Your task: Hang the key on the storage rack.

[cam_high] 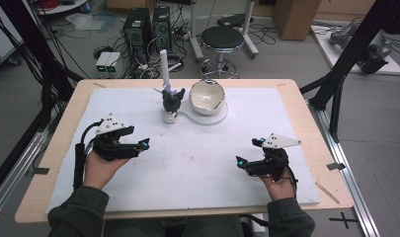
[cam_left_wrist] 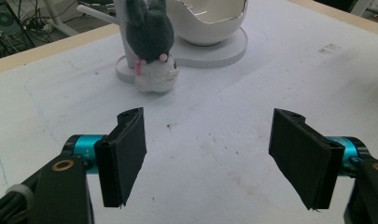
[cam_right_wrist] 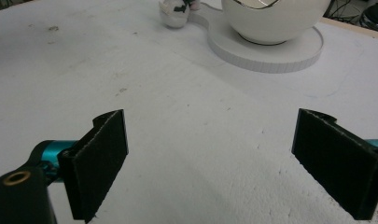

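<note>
Hands enter from the bottom of the high view, each holding a gripper over a white table (cam_high: 138, 173). Left gripper (cam_high: 144, 144) sits at lower left, jaws apart and empty. Plush toy (cam_high: 172, 101), grey above and white below, stands upper centre, well beyond it, just beside a white bowl (cam_high: 206, 97). Right gripper (cam_high: 247, 151) at lower right also has its jaws spread, nothing between them.

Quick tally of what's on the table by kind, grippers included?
Grippers: 2, left gripper and right gripper, both open and empty
Plush toys: 1, grey bunny
Egg-shaped bowls: 1, white bowl on the white base
White posts: 1, post behind the bunny
Total: 5
</note>
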The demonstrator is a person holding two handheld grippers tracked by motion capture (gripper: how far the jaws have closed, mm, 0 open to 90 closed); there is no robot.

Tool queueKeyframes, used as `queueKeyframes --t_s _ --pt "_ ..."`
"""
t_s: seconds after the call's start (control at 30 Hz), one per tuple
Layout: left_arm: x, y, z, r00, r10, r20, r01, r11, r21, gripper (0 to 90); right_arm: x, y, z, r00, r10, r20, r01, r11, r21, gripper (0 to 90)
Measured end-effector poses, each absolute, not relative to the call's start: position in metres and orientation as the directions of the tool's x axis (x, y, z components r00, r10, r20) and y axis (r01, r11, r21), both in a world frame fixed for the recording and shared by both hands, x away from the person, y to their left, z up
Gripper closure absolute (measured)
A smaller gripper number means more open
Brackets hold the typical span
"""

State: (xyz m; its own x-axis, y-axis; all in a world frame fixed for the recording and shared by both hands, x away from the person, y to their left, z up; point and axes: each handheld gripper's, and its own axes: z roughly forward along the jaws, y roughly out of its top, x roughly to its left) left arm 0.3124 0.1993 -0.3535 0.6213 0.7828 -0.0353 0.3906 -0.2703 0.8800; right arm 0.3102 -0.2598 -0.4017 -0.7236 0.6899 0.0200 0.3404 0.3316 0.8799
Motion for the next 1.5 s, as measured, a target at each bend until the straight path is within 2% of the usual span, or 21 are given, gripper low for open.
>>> queueKeyframes --t_s 1.5 --pt "0.281 0.213 -0.367 0.618 0.786 -0.023 0.379 -0.273 0.884 27.6 0.311 -0.26 -0.402 -0.72 0.694 0.021 0.346 0.333 0.877 9.7"
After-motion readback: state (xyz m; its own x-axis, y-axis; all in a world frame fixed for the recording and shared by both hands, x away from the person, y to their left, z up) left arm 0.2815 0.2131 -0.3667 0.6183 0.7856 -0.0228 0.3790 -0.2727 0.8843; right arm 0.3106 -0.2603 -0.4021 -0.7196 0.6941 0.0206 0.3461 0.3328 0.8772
